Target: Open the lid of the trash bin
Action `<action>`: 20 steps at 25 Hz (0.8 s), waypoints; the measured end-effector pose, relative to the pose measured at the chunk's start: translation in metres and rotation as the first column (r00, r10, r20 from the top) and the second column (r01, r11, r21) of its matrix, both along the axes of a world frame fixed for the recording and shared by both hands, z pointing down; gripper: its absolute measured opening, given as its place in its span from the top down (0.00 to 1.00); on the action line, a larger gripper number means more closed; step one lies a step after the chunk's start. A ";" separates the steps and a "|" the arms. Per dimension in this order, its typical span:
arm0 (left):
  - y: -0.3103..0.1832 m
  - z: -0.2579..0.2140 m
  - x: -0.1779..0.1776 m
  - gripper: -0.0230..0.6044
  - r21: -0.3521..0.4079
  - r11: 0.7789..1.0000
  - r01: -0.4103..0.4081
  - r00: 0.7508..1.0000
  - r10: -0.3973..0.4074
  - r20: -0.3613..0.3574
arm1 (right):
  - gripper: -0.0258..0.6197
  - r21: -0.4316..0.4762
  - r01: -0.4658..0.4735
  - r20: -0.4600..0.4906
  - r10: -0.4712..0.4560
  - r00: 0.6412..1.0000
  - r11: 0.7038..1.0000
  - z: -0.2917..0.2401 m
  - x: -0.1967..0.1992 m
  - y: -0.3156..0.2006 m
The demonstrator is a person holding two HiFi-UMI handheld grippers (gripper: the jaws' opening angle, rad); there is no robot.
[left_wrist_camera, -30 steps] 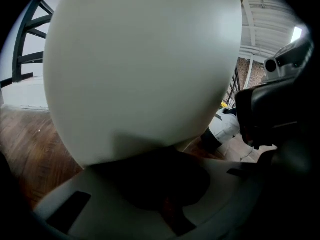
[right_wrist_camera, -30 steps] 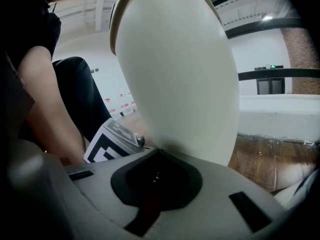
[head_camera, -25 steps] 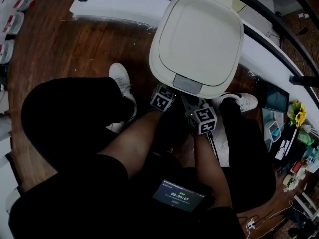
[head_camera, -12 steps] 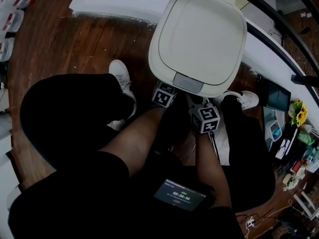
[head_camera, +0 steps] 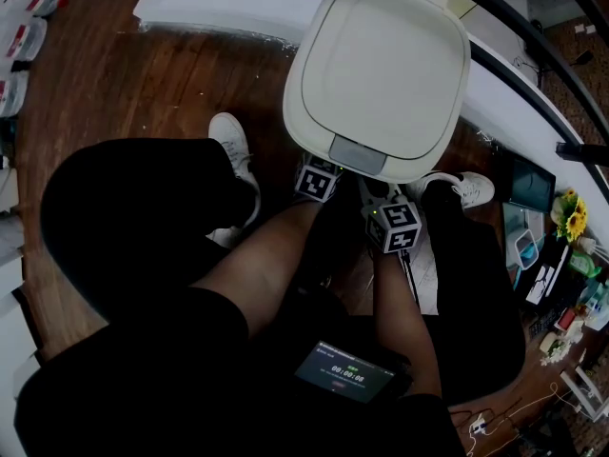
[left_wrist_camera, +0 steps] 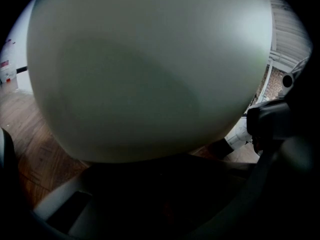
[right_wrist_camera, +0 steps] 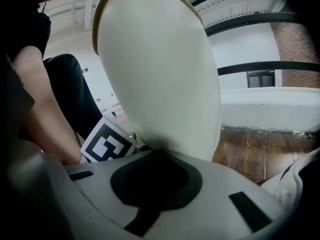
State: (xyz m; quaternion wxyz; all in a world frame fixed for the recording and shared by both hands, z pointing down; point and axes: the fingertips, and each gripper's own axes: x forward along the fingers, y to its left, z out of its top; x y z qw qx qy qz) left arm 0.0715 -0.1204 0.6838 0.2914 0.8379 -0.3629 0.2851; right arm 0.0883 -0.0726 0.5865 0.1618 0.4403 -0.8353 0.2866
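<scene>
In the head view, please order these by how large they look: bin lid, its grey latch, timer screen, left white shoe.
1. Bin lid, clearly largest.
2. Timer screen and left white shoe look alike; the screen is nearer the camera and the shoe partly hidden, so unranked.
3. Grey latch, smallest.

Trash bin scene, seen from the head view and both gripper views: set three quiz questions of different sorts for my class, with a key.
1. True or false: the trash bin has its lid shut.
2. Choose one. The left gripper and right gripper are: A. at the bin's front side, by the person's legs; B. resting on top of the lid; C. behind the bin.
3. Fill the gap: the bin stands on a ___ floor.

Key: 1 true; 2 A; 3 wooden.
</scene>
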 end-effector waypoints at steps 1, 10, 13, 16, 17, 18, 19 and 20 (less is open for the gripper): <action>0.000 0.000 0.000 0.91 -0.003 1.000 0.004 1.000 -0.004 0.002 | 0.93 0.000 -0.002 0.000 0.002 1.000 1.000 0.000 0.000 0.000; -0.002 0.001 0.001 0.91 -0.013 1.000 0.018 1.000 -0.018 -0.013 | 0.93 -0.005 -0.014 0.003 0.014 1.000 1.000 0.002 0.003 -0.001; -0.001 0.002 0.001 0.91 -0.023 1.000 0.021 1.000 -0.021 -0.009 | 0.93 -0.006 -0.017 0.004 0.017 1.000 1.000 0.002 0.004 -0.001; -0.002 0.002 0.001 0.91 -0.025 0.999 0.028 1.000 -0.028 -0.004 | 0.93 -0.006 -0.019 0.004 0.019 1.000 1.000 0.002 0.005 -0.001; -0.002 0.003 0.001 0.91 -0.027 0.999 0.030 1.000 -0.030 -0.003 | 0.93 -0.007 -0.019 0.004 0.019 1.000 1.000 0.003 0.005 -0.001; -0.002 0.003 0.001 0.91 -0.029 0.999 0.030 1.000 -0.030 -0.003 | 0.93 -0.008 -0.018 0.004 0.018 1.000 1.000 0.003 0.005 -0.001; -0.002 0.004 0.001 0.91 -0.031 0.999 0.029 1.000 -0.030 -0.003 | 0.93 -0.008 -0.018 0.004 0.018 1.000 1.000 0.003 0.005 -0.001; -0.001 0.004 0.001 0.91 -0.034 0.999 0.029 1.000 -0.029 -0.004 | 0.93 -0.009 -0.019 0.004 0.019 1.000 1.000 0.004 0.005 -0.001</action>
